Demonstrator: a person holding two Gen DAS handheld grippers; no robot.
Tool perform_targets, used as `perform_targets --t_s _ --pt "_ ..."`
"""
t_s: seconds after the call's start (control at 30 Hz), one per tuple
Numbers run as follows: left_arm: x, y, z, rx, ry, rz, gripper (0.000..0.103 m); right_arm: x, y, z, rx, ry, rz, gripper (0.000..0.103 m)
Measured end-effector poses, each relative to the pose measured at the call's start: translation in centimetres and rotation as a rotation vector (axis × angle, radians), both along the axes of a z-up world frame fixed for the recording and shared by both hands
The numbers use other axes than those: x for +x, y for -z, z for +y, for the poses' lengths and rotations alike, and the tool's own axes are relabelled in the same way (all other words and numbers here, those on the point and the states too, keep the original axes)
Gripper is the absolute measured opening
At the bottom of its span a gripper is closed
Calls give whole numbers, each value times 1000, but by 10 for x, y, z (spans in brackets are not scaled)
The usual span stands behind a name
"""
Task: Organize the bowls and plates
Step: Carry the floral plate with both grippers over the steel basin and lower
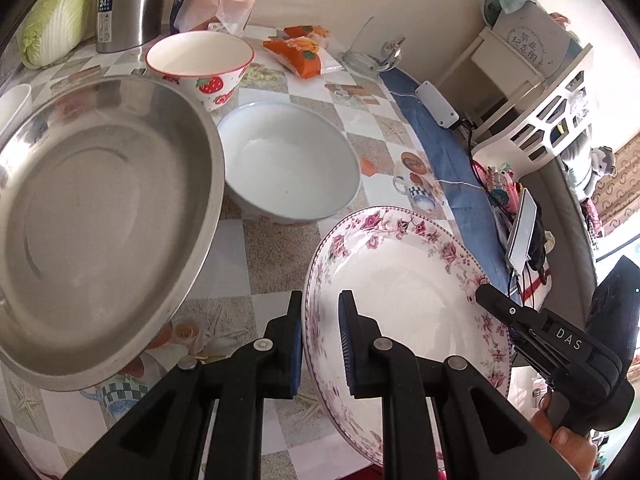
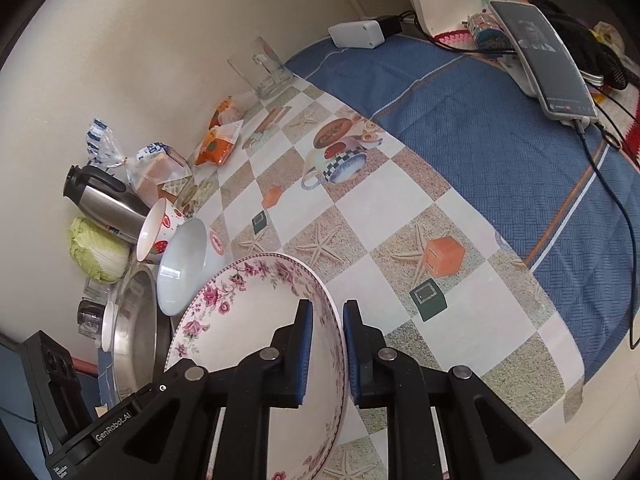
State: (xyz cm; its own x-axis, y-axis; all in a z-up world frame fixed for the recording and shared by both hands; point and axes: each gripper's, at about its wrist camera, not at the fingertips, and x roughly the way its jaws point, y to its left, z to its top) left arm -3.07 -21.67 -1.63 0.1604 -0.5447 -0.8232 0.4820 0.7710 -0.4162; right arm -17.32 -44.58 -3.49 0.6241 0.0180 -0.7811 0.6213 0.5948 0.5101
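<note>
- Pink roses on white china: the floral plate is pinched at both sides, its near rim between the pads of the left gripper, its far rim under the right gripper, and it looks clear of the checkered tablecloth.
- From the right wrist, the right gripper has its blue pads pressed onto the floral plate wall, one inside, one outside.
- Only the left view shows a person's fingers wrapped round the right handle.
- Just beyond the plate, the white bowl sits on the tablecloth; past that, the strawberry bowl.
- Left of the plate, the steel pan fills the left view; from the right wrist it is a sliver of steel pan behind the plate.
- The right wrist alone shows a phone propped well beyond the plate, on the blue cloth, with a cable plugged in.
- Both views catch the kettle, cabbage and orange packets far behind the plate, by the wall.
- The glass mug stands upright near the wall, clearest from the right.
</note>
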Motion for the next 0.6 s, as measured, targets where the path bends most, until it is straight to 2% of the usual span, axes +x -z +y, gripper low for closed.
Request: perform_targets --t_s 0.23,0.43,0.6 --pt "6 -26 10 -60 -5 -74 17 5 -33 5 -58 -7 -42 17" --pt "16 -48 26 -78 -46 -173 17 22 -56 20 -101 -62 -91 17" --pt "27 -61 45 -99 -96 -215 17 39 -68 33 -112 -102 -105 17"
